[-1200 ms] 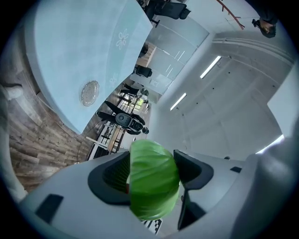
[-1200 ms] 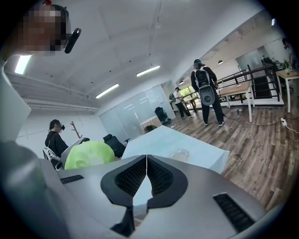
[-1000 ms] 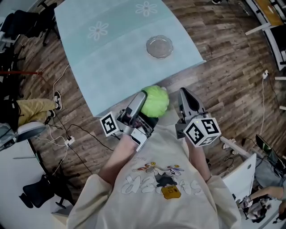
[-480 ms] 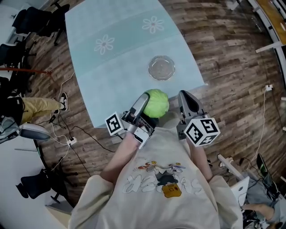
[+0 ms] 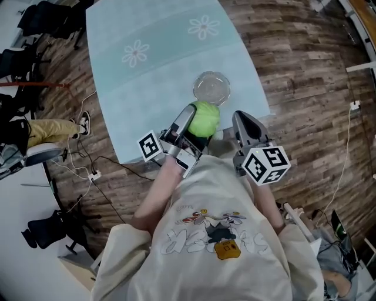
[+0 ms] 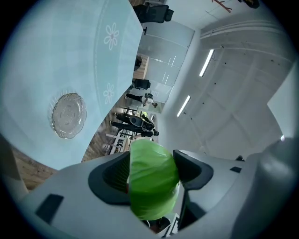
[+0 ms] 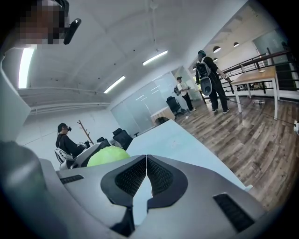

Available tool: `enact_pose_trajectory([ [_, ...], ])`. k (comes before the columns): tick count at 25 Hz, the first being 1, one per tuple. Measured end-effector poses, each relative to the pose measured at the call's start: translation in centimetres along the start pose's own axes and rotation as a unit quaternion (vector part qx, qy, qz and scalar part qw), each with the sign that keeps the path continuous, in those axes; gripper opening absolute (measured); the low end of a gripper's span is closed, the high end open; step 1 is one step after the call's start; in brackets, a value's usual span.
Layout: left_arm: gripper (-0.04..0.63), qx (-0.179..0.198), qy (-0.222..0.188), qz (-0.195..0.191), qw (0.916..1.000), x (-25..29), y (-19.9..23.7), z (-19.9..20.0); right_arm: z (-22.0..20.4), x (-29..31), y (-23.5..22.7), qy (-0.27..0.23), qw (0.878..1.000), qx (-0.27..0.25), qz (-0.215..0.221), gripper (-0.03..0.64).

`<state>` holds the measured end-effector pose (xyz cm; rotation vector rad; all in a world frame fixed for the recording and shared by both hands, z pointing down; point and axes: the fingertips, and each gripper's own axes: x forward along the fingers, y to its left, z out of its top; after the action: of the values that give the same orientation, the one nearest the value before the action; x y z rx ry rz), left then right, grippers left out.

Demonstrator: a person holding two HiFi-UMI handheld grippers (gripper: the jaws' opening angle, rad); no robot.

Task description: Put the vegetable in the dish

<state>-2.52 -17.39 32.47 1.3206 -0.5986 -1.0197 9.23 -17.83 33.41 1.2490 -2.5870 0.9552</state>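
Observation:
A round green leafy vegetable (image 5: 204,117) is held off the table, with my left gripper (image 5: 197,120) shut on it just inside the table's near edge. In the left gripper view the vegetable (image 6: 152,179) fills the gap between the jaws. The clear glass dish (image 5: 211,87) stands empty on the pale blue tablecloth (image 5: 158,70) right beyond the vegetable; it also shows as the dish (image 6: 68,115) at the left. My right gripper (image 5: 242,122) hovers beside the vegetable at the table's near right corner, its pads (image 7: 146,175) pressed together with nothing held. The vegetable (image 7: 107,156) appears to its left.
The table's near edge (image 5: 176,150) and right corner lie under my hands. A seated person's leg (image 5: 50,128), chairs (image 5: 41,17) and floor cables (image 5: 88,176) are at the left. People (image 7: 211,84) stand far off on the wood floor.
Both grippers have moved forward over the table's near edge. The vegetable, still held, now sits close to the glass dish instead of in front of the table.

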Motion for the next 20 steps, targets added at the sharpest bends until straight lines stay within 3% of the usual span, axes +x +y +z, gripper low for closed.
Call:
enact_pose_trajectory([
  [13, 0.295, -0.001, 0.012, 0.038, 0.9992, 2.8, 6.1, 3.0, -2.8, 4.2, -4.1, 0.041, 0.998, 0.033, -0.017, 0.025],
  [20, 0.196, 0.002, 0.007, 0.049, 0.9988, 4.4, 11.7, 5.5, -5.5, 7.6, -5.5, 0.014, 0.999, 0.047, 0.001, 0.025],
])
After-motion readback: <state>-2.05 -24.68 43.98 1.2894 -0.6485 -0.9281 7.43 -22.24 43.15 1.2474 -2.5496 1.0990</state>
